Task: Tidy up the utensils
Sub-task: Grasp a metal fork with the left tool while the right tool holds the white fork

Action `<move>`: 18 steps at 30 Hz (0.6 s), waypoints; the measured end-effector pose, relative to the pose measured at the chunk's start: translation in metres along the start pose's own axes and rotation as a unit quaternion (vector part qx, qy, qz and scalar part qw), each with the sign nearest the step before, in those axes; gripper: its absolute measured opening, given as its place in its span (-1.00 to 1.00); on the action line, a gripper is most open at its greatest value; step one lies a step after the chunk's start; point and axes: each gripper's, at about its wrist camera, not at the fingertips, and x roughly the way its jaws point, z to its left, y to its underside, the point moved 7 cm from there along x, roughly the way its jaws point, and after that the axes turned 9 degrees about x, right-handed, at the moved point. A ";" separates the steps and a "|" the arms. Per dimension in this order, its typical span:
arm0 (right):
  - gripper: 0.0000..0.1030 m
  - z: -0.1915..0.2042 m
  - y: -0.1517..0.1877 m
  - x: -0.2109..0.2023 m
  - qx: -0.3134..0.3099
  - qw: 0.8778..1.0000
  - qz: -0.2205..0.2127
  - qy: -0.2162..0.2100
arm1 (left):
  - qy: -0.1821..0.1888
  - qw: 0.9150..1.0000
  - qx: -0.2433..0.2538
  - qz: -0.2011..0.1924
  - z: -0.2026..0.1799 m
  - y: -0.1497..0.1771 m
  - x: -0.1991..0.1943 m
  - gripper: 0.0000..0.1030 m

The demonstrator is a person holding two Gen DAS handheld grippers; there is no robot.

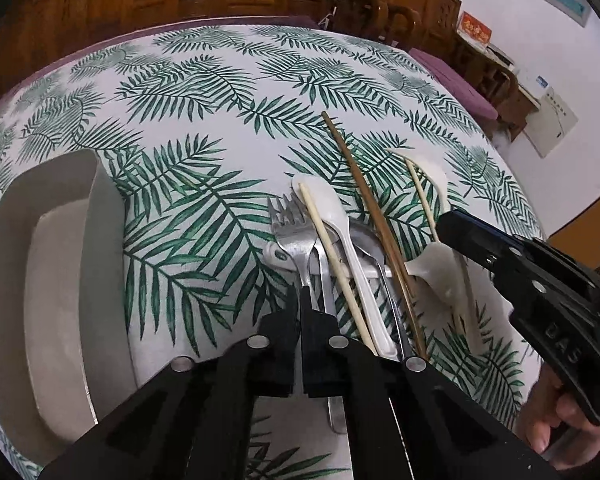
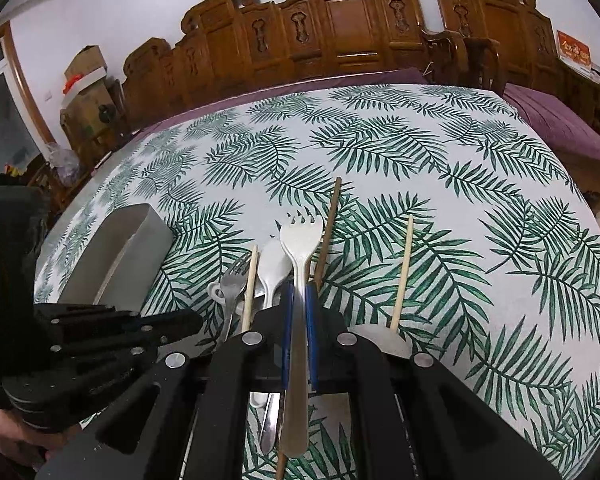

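Observation:
A pile of utensils lies on the leaf-print tablecloth: metal forks [image 1: 290,220], a white plastic spoon [image 1: 332,208], pale chopsticks [image 1: 332,256] and a dark brown chopstick [image 1: 364,196]. My left gripper [image 1: 300,300] is shut on the handle of a metal fork. My right gripper [image 2: 299,304] is shut on a cream spork [image 2: 300,240] and holds it lifted above the pile. The right gripper also shows in the left wrist view [image 1: 456,224], with the cream spork [image 1: 428,176] in it.
A grey rectangular tray [image 1: 56,264] stands on the table to the left of the pile; it also shows in the right wrist view [image 2: 128,248]. Carved wooden chairs [image 2: 340,20] line the far table edge. Another pale chopstick [image 2: 402,272] lies to the right.

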 end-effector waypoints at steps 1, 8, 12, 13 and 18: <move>-0.84 -0.001 0.000 0.000 0.000 1.000 0.000 0.001 | -0.001 1.000 0.001 0.004 -0.001 0.000 0.003 -1.00; -0.84 -0.006 -0.004 -0.002 0.003 1.000 -0.002 -0.002 | -0.037 0.999 0.020 0.017 -0.003 0.000 0.019 -0.69; -0.84 -0.004 -0.003 -0.002 0.000 1.000 -0.001 -0.003 | -0.032 0.999 0.019 0.021 -0.004 -0.002 0.022 -0.48; -0.84 -0.004 -0.003 -0.002 -0.001 1.000 -0.001 -0.003 | -0.036 0.999 0.023 0.020 -0.005 -0.003 0.022 -0.48; -0.84 -0.002 -0.003 -0.002 -0.004 1.000 -0.001 -0.004 | -0.050 0.998 0.037 0.019 -0.006 -0.005 0.022 -0.50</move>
